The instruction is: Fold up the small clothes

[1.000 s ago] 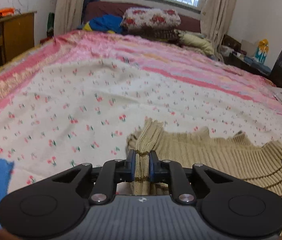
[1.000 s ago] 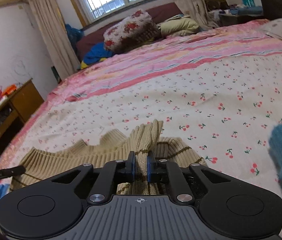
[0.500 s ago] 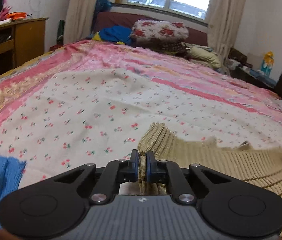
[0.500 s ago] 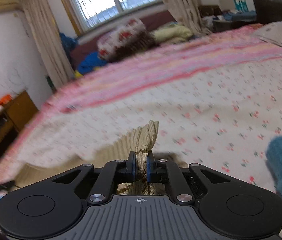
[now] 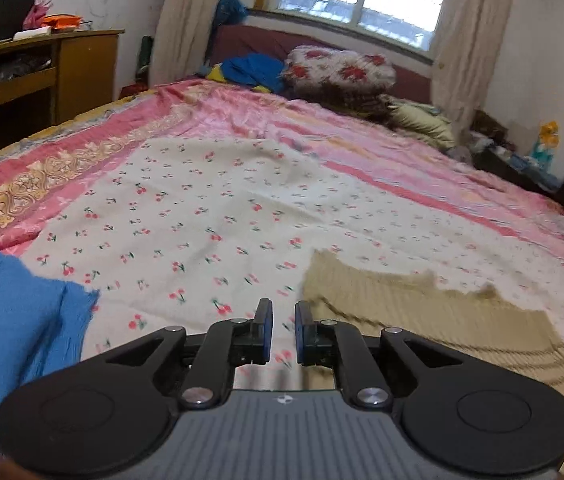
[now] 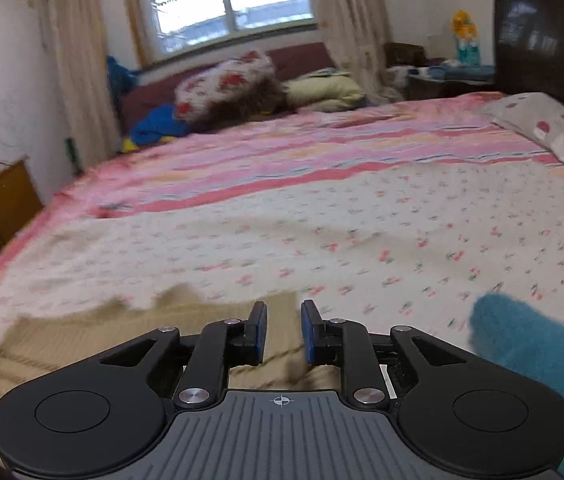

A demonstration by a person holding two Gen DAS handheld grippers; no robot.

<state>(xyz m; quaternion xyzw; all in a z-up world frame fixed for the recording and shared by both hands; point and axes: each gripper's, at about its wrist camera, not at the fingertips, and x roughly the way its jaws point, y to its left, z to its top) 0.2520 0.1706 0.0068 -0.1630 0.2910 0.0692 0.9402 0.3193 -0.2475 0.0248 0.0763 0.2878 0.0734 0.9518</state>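
A blue garment (image 5: pixel 10 320) lies at far left on the bed (image 5: pixel 210 200). Left gripper (image 5: pixel 281 320): jaws parted, holding nothing. The tan ribbed sweater (image 5: pixel 422 312) lies flat (edges blurred) just right of it. Right gripper (image 6: pixel 284 326): jaws parted above the sweater, empty. A teal garment (image 6: pixel 530 348) lies at right.

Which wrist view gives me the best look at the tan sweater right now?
The left wrist view. There the tan sweater lies flat on the bedspread with its ribbing and jagged far edge visible, right of the open left gripper. The right wrist view shows the tan sweater blurred and largely hidden behind the open right gripper.
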